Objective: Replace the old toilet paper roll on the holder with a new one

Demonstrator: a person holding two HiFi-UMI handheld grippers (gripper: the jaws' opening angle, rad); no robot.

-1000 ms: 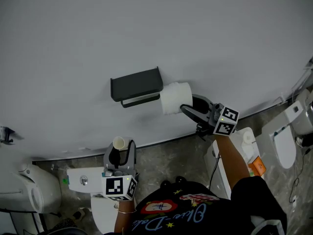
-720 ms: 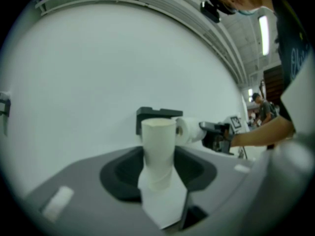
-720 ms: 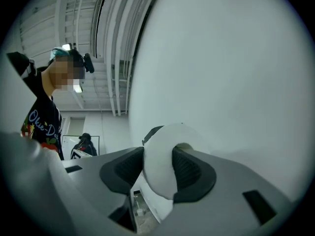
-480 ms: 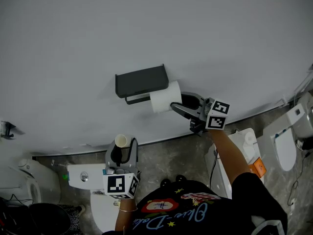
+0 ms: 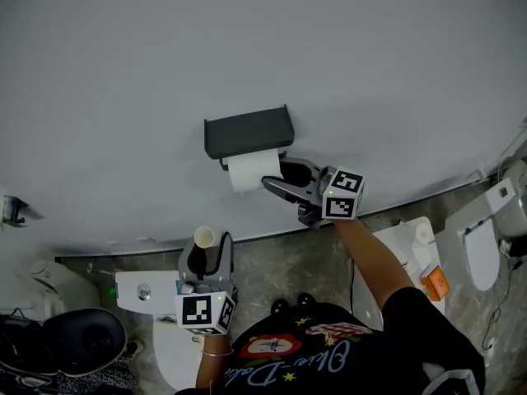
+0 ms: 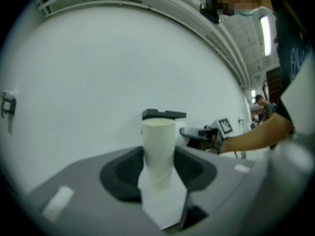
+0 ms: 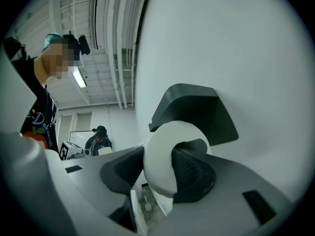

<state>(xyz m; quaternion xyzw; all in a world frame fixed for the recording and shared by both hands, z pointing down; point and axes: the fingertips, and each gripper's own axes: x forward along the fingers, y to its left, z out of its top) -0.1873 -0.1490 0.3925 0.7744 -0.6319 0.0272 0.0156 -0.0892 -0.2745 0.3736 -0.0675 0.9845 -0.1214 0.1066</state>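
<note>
A black wall holder hangs on the pale wall. My right gripper is shut on a full white toilet paper roll, which sits directly under the holder's cover, on or against its bar. In the right gripper view the roll is pressed between both dark pads, with the holder just behind it. Lower left, my left gripper is shut on an upright, bare cardboard tube. In the left gripper view the tube stands between the pads, a paper scrap hanging from it, and the holder lies beyond.
A white toilet tank stands below my left gripper. A black bin is at the lower left. More white toilets and a lid line the right side, next to an orange item.
My right gripper carried the white roll leftward, from right of the holder to beneath its cover. The left gripper with the tube stayed where it was.
</note>
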